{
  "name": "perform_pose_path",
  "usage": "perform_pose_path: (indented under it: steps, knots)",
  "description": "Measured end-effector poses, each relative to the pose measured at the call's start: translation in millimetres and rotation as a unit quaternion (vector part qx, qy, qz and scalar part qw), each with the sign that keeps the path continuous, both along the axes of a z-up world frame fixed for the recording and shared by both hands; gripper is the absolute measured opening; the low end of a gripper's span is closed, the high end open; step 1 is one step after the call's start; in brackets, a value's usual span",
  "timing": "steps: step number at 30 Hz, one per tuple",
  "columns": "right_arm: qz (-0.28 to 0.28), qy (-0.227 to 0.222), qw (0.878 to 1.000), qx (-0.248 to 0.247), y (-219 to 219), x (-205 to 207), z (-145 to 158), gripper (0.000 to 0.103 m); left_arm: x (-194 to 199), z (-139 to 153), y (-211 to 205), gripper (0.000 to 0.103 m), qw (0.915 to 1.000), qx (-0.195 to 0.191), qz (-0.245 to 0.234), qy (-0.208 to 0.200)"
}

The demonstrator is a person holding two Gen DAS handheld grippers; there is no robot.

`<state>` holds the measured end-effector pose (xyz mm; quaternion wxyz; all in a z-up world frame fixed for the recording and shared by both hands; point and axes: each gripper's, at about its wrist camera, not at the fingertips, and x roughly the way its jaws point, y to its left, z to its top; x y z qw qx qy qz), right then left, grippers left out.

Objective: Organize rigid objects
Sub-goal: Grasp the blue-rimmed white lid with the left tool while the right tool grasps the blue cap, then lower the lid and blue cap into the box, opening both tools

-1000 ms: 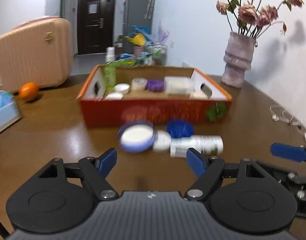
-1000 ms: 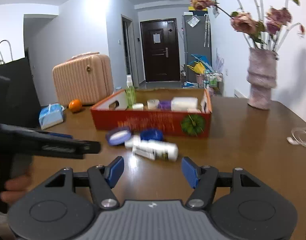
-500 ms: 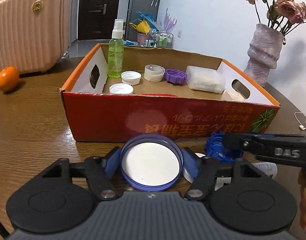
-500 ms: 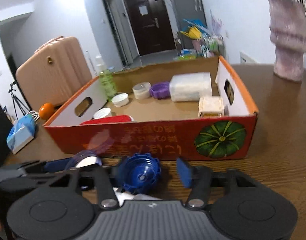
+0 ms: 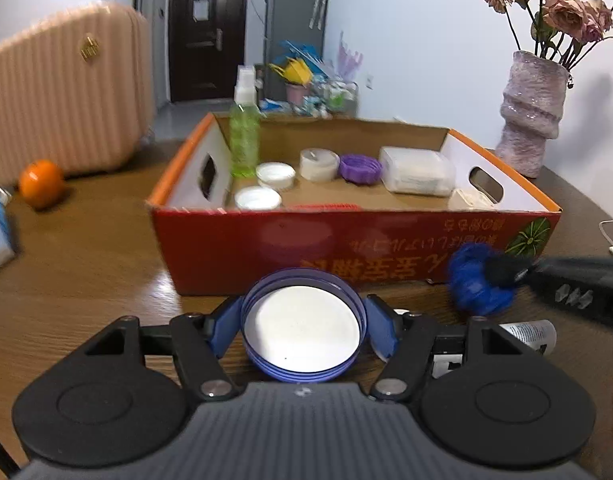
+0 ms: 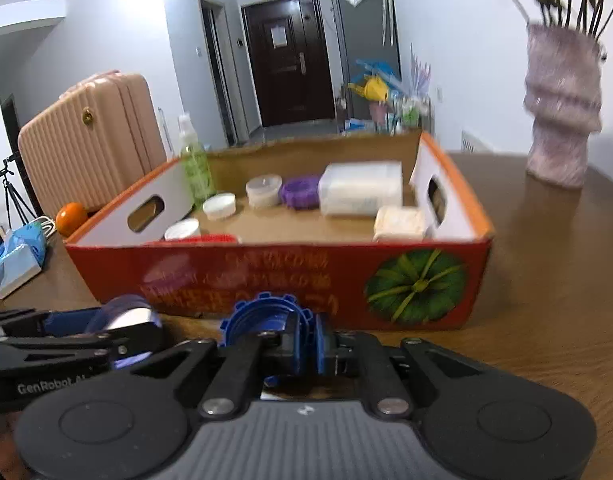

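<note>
Blue cap (image 6: 266,320) — half-hidden behind right tongs (image 6: 308,346)

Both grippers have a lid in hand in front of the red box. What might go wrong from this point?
1. The right gripper pinches only the thin rim of the toothed blue cap, which could twist or slip out.
2. The left gripper spans the wide purple-rimmed lid across its round edge; it may pop free when lifted.
3. The two grippers sit close together before the box's front wall; either lid could clip it going in.
</note>
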<state>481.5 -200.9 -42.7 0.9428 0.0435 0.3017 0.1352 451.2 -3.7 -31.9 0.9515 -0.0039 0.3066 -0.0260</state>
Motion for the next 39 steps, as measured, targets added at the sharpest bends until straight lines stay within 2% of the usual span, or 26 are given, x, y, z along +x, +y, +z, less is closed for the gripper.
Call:
perform_pose_path:
  steps: [2, 5, 8, 11, 15, 19, 25, 30, 34, 36, 39]
  knots:
    - [-0.012, -0.018, 1.000, 0.010, -9.1, -10.8, 12.7, 0.007, -18.7, 10.8, -0.1, 0.067, 0.9999, 0.006, 0.010, -0.011]
    - [-0.027, -0.052, 0.998, 0.013, -23.3, -47.0, 33.0, 0.007, -60.2, 23.5, -2.2, 0.067, 0.9995, 0.008, -0.009, -0.028]
    - [-0.026, -0.068, 0.997, 0.021, -35.8, -86.4, 42.9, 0.007, -101.6, 25.1, -5.0, 0.067, 0.9996, 0.010, -0.019, -0.017]
    - [-0.018, -0.061, 0.998, 0.013, -40.0, -129.9, 37.4, 0.007, -148.1, 23.5, -7.8, 0.067, 0.9994, 0.008, -0.030, -0.016]
    - [0.001, -0.042, 0.999, 0.031, -41.4, -188.4, 26.5, 0.007, -197.9, 20.4, -9.6, 0.067, 0.9989, 0.000, -0.047, 0.002]
    - [0.020, -0.030, 0.999, 0.021, -37.6, -231.3, 15.4, 0.007, -231.8, 27.3, -16.3, 0.068, 0.9986, 0.001, -0.052, -0.013]
    - [0.026, -0.042, 0.998, 0.026, -39.3, -267.3, 19.0, 0.007, -250.8, 39.4, -26.6, 0.068, 0.9977, 0.004, -0.061, -0.031]
    - [0.022, -0.048, 0.998, 0.032, -44.2, -273.6, 23.0, 0.007, -252.4, 42.7, -29.0, 0.068, 0.9974, 0.006, -0.063, -0.035]
    - [0.026, -0.036, 0.998, 0.045, -46.0, -265.4, 24.3, 0.007, -237.8, 48.2, -28.2, 0.068, 0.9972, 0.011, -0.061, -0.042]
    - [0.035, -0.034, 0.997, 0.059, -47.1, -255.1, 29.9, 0.007, -223.7, 59.6, -29.5, 0.068, 0.9960, 0.016, -0.066, -0.058]
    - [0.044, -0.045, 0.996, 0.062, -46.1, -230.4, 47.2, 0.007, -189.8, 84.8, -26.5, 0.068, 0.9931, 0.002, -0.083, -0.082]
